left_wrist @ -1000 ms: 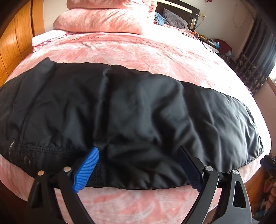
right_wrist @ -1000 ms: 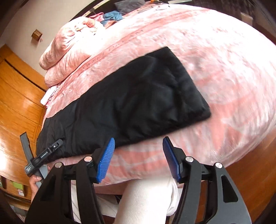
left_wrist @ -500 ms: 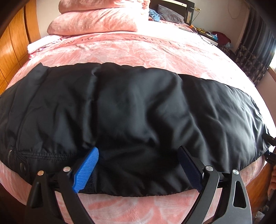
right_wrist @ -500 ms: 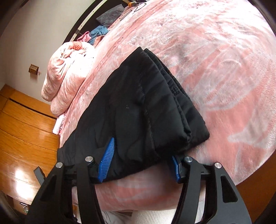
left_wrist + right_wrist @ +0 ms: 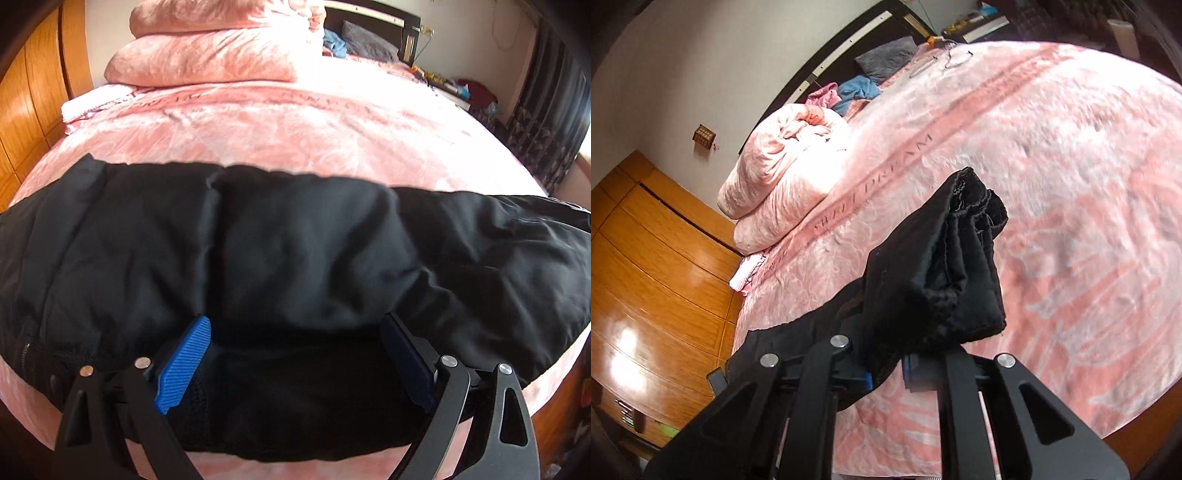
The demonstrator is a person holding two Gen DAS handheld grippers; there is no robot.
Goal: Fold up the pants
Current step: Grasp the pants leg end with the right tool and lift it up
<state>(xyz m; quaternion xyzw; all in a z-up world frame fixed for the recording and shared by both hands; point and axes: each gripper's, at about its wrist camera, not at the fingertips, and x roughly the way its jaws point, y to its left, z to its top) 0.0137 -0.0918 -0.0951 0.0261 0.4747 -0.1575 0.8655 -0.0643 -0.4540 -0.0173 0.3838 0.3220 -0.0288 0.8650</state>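
The black padded pants lie lengthwise across the near edge of the pink bed. My left gripper is open, its blue pads standing either side of the pants' near edge close to the waist end. My right gripper is shut on the cuff end of the pants and holds it lifted off the bed, the cloth bunched and the hem openings facing away.
Stacked pink quilts sit at the head of the bed. A wooden wardrobe stands along the left side. A dark headboard with grey pillow and clutter lie at the far side. Dark curtains hang at the right.
My right gripper moved onto the cuff end, shut on it and lifted it off the bed. My left gripper pushed further over the pants' near edge, still open.
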